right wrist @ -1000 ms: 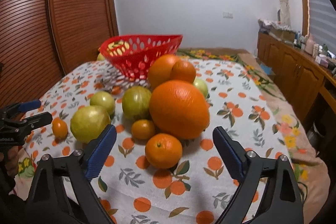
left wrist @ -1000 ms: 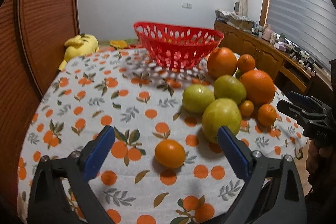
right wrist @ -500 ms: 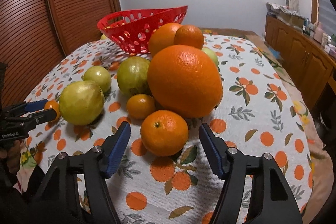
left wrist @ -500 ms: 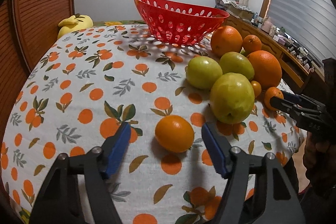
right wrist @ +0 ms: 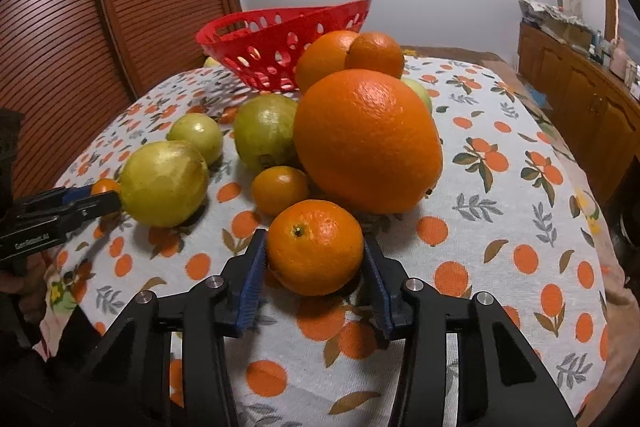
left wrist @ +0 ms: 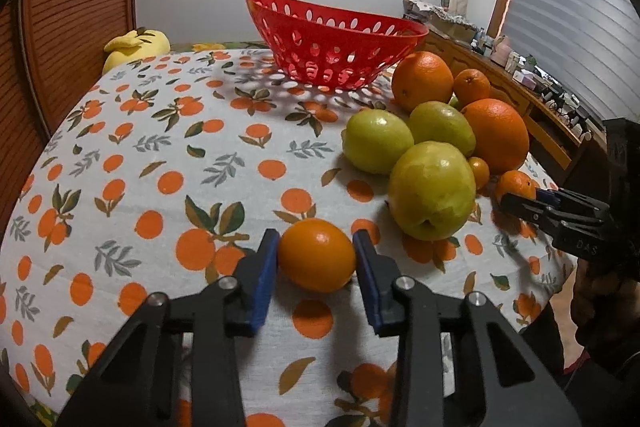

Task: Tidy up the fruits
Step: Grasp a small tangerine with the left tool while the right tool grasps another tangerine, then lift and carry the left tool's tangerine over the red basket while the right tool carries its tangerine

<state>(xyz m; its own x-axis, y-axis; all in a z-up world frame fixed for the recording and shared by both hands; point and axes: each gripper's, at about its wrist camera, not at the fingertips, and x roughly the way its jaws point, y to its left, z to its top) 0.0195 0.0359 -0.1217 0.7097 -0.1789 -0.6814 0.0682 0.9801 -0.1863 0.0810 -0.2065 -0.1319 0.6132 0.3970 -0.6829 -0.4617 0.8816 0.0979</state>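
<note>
My left gripper [left wrist: 316, 255] is shut on a small smooth orange [left wrist: 317, 255] that rests on the tablecloth. My right gripper [right wrist: 314, 255] is shut on a small mandarin [right wrist: 315, 247], also on the cloth, just in front of a big orange [right wrist: 366, 143]. The pile holds green fruits [left wrist: 432, 195] [right wrist: 164, 183], further oranges [left wrist: 422, 81] and a tiny orange [right wrist: 280, 189]. The red perforated basket [left wrist: 332, 43] [right wrist: 280, 39] stands behind the pile. Each gripper shows at the edge of the other's view: the right one [left wrist: 520, 205], the left one [right wrist: 96, 201].
The table wears a white cloth with an orange print [left wrist: 160, 147]. A yellow plush toy [left wrist: 132, 45] lies at its far left edge. A wooden slatted wall [right wrist: 80, 27] is on the left; a wooden sideboard with clutter [right wrist: 580, 75] is on the right.
Both grippers moved forward and down and closed: the left one onto the small smooth orange, the right one onto the mandarin. The fruits look larger and nearer.
</note>
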